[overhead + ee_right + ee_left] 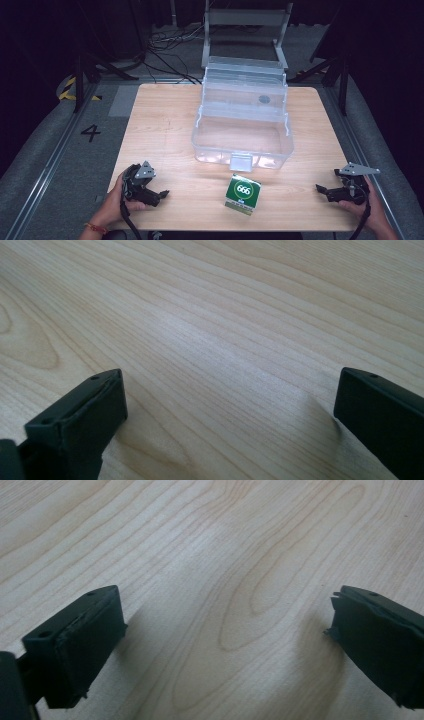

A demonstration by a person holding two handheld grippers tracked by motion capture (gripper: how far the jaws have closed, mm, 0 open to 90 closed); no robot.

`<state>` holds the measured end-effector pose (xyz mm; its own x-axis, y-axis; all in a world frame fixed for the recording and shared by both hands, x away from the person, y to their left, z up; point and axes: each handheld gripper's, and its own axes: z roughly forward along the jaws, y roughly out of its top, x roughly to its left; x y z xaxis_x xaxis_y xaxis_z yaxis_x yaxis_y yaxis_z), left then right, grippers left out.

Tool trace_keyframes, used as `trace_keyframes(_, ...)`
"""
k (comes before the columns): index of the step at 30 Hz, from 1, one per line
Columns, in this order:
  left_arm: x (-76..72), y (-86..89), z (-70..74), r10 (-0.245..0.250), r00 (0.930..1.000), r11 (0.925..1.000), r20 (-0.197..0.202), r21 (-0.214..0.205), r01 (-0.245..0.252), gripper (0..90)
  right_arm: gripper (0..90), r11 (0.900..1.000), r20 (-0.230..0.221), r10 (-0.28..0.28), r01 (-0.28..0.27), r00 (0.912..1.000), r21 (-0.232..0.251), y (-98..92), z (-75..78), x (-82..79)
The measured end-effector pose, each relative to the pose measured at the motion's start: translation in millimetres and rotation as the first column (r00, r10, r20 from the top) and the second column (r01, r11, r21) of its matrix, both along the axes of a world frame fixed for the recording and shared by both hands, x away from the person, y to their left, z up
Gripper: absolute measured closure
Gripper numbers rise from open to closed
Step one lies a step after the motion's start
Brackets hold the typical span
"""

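Note:
A clear plastic storage box (242,135) stands open in the middle of the wooden table (165,120), its lid tilted up at the back. Just in front of it sits a small green carton (243,193) marked 666. My left gripper (162,193) rests at the table's front left, held in a hand, jaws pointing right toward the carton. In its own view the left gripper (225,625) is open over bare wood. My right gripper (320,189) rests at the front right, jaws pointing left. In its own view the right gripper (230,400) is open with nothing between the jaws.
A grey metal frame (247,22) stands behind the table's far edge. Cables (170,45) lie on the floor beyond the table. A floor marking "4" (91,132) lies to the left. Dark stands (80,75) flank the table.

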<state>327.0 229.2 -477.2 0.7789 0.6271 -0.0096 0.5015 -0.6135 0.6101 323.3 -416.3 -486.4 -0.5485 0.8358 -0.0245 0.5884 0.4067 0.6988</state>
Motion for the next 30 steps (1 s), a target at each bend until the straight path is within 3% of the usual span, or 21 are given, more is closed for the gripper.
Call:
trace_keyframes(3,-1.4,-6.0,4.9,-0.071,0.9974,0.9975,0.011,0.005,0.071,21.0,5.2,1.0,0.007,0.003,-0.003,1.0,0.001,-1.0,1.0,-1.0)
trace_keyframes(6,-3.2,-11.6,7.4,-0.084,0.9964,0.9961,0.012,0.028,0.084,16.0,21.8,0.9999,0.019,0.014,-0.014,0.9997,0.004,0.1,4.3,-3.3)
trace_keyframes(8,-4.9,-13.2,9.7,-0.09,0.9958,0.9958,0.013,0.018,0.09,20.6,18.0,0.9996,0.017,0.027,-0.027,0.9995,-0.01,4.2,6.9,-3.8)
trace_keyframes(10,-8.1,-16.0,14.2,-0.104,0.9943,0.9945,0.023,0.001,0.104,16.7,22.4,0.9986,0.009,0.043,-0.043,0.999,-0.03,10.7,10.0,-4.3)
trace_keyframes(15,-14.4,-25.6,22.8,-0.133,0.9899,0.9909,0.048,-0.011,0.134,17.9,35.4,0.9923,0.032,0.118,-0.117,0.9925,-0.043,34.8,26.0,-12.9)
trace_keyframes(17,-17.5,-34.3,26.7,-0.161,0.9852,0.9868,0.059,-0.008,0.162,19.6,36.5,0.9883,0.042,0.15,-0.149,0.9878,-0.034,46.4,32.2,-18.0)
trace_keyframes(20,-18.9,-43.8,29.6,-0.186,0.982,0.9823,0.033,-0.018,0.186,22.7,37.6,0.9837,0.048,0.178,-0.177,0.9827,-0.03,58.1,36.1,-22.3)
trace_keyframes(21,-20.8,-49.4,30.7,-0.207,0.9774,0.9783,0.042,0.005,0.207,22.7,39.2,0.9806,0.058,0.194,-0.192,0.9792,-0.038,67.1,38.2,-25.0)
trace_keyframes(22,-22.0,-56.5,31.8,-0.222,0.9738,0.975,0.048,0.015,0.222,22.8,40.5,0.9704,0.062,0.241,-0.24,0.9685,-0.028,82.0,41.2,-29.7)
trace_keyframes(26,-22.9,-69.1,33.5,-0.25,0.9672,0.9681,0.048,-0.011,0.25,22.7,45.2,0.9589,0.074,0.284,-0.283,0.9561,-0.025,98.4,44.1,-34.4)
trace_keyframes(27,-22.7,-72.9,33.8,-0.259,0.9645,0.9653,0.048,-0.019,0.261,21.2,53.5,0.9424,0.065,0.334,-0.335,0.9403,-0.007,110.9,45.6,-37.5)
trace_keyframes(28,-22.3,-76.4,34.2,-0.268,0.9625,0.9628,0.042,-0.026,0.269,21.2,53.5,0.9424,0.065,0.334,-0.335,0.9403,-0.007,110.9,45.6,-37.5)
trace_keyframes(30,-22.1,-84.0,34.5,-0.282,0.9587,0.9588,0.038,-0.024,0.283,20.4,58.5,0.9218,0.062,0.387,-0.388,0.9202,0.005,123.0,46.7,-40.0)
